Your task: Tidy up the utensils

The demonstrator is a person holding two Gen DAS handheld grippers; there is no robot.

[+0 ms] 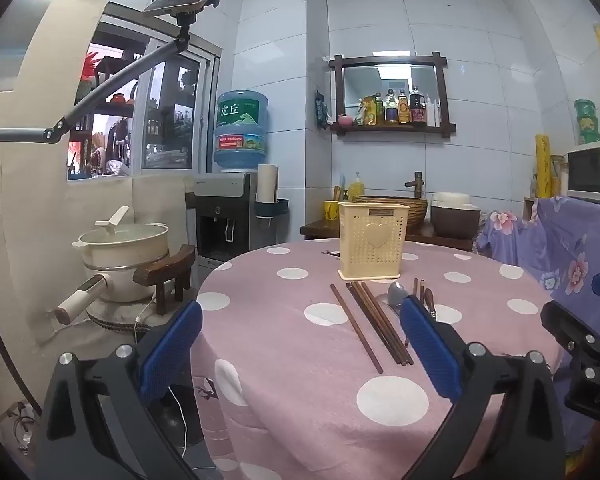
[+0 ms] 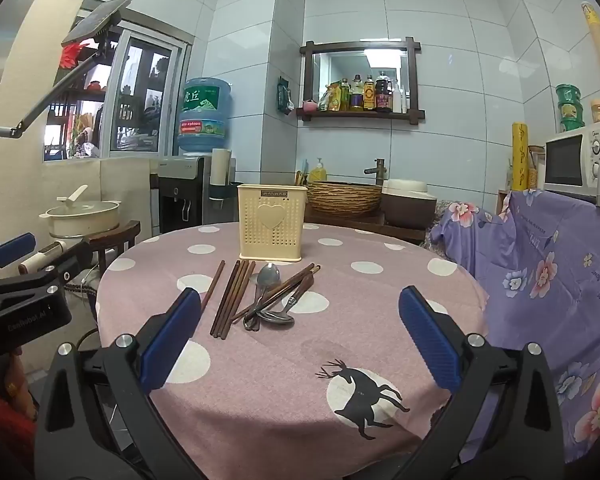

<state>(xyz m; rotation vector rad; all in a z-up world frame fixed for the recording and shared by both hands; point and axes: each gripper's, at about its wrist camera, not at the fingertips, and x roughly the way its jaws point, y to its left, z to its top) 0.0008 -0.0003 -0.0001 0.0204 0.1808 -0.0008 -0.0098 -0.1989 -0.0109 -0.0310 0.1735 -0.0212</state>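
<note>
A cream perforated utensil holder point(image 1: 373, 246) point(image 2: 272, 222) with a heart on its front stands upright at the far side of the round table. In front of it lie several dark wooden chopsticks point(image 1: 374, 326) point(image 2: 232, 298) and metal spoons point(image 2: 269, 292) point(image 1: 396, 294), loosely crossed on the cloth. My left gripper point(image 1: 300, 344) is open and empty, held near the table's left front, short of the chopsticks. My right gripper point(image 2: 300, 336) is open and empty, held above the near side of the table, short of the spoons.
The table has a pink polka-dot cloth point(image 2: 340, 344) with a black deer print. A wooden chair and a cream pot point(image 1: 124, 248) stand to the left. A sofa under a purple flowered cover point(image 2: 548, 280) is to the right. A counter with a woven basket point(image 2: 344, 196) is behind.
</note>
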